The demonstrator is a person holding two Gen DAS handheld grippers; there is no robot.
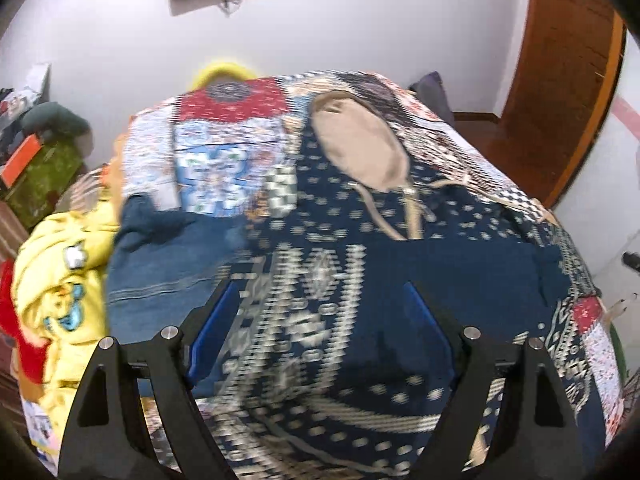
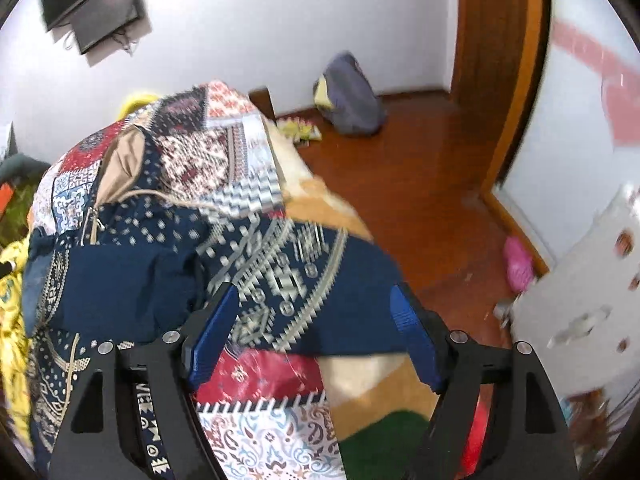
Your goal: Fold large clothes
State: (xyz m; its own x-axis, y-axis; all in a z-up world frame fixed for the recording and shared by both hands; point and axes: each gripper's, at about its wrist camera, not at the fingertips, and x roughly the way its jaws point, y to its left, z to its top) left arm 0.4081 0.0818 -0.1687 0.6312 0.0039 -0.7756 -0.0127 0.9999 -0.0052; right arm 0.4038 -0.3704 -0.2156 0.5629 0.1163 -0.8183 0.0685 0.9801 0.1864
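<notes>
Left gripper (image 1: 320,320): jaws wide apart, nothing between the blue pads, low in the frame above the dark blue garment (image 1: 440,268). Garment spread flat over the patterned bedspread (image 1: 224,168), filling the middle and lower part of the left wrist view. Beige hood (image 1: 360,148) with drawstrings just above it, toward the upper centre. Yellow clothes (image 1: 60,280) heaped at the left edge.

Right gripper (image 2: 314,328): jaws also apart, holding nothing, over the garment's patterned part at the bed's right edge. Open wooden floor (image 2: 420,184) to the right, a grey bag (image 2: 352,100) by the far wall.

Both views blurred; garment's lower hem cut off behind the gripper frames, folds hard to make out.
</notes>
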